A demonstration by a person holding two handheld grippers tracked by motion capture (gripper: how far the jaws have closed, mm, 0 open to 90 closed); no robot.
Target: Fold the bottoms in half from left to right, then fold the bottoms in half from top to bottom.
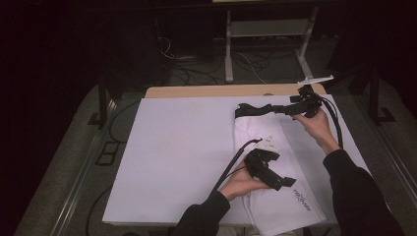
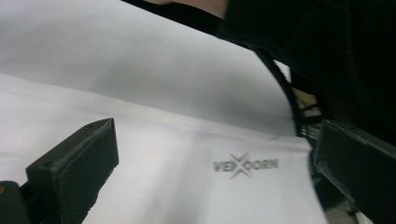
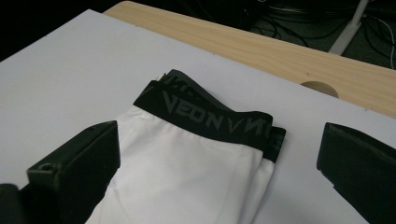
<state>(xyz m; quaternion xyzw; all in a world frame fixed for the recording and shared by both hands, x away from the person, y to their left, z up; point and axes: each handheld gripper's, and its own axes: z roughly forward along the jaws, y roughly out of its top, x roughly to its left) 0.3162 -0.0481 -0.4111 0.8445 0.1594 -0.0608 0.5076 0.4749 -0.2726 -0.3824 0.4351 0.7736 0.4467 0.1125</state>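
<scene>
A folded white garment (image 1: 265,209) with a black lettered waistband (image 1: 248,109) lies on the right half of a white sheet (image 1: 177,147). My left gripper (image 1: 287,183) hovers over the garment's near end, jaws open and empty. In the left gripper view a grey logo (image 2: 246,165) on the cloth lies ahead of the left gripper (image 2: 215,135). My right gripper (image 1: 280,109) is at the far end, pointing left at the waistband. In the right gripper view the right gripper (image 3: 219,135) is open, with the waistband (image 3: 205,114) ahead of its jaws and white cloth between them, untouched.
A wooden table edge (image 1: 206,91) with a round hole (image 3: 320,87) runs behind the white sheet. Beyond it are white frame legs (image 1: 228,54) and cables on a dark floor. The left half of the sheet is bare.
</scene>
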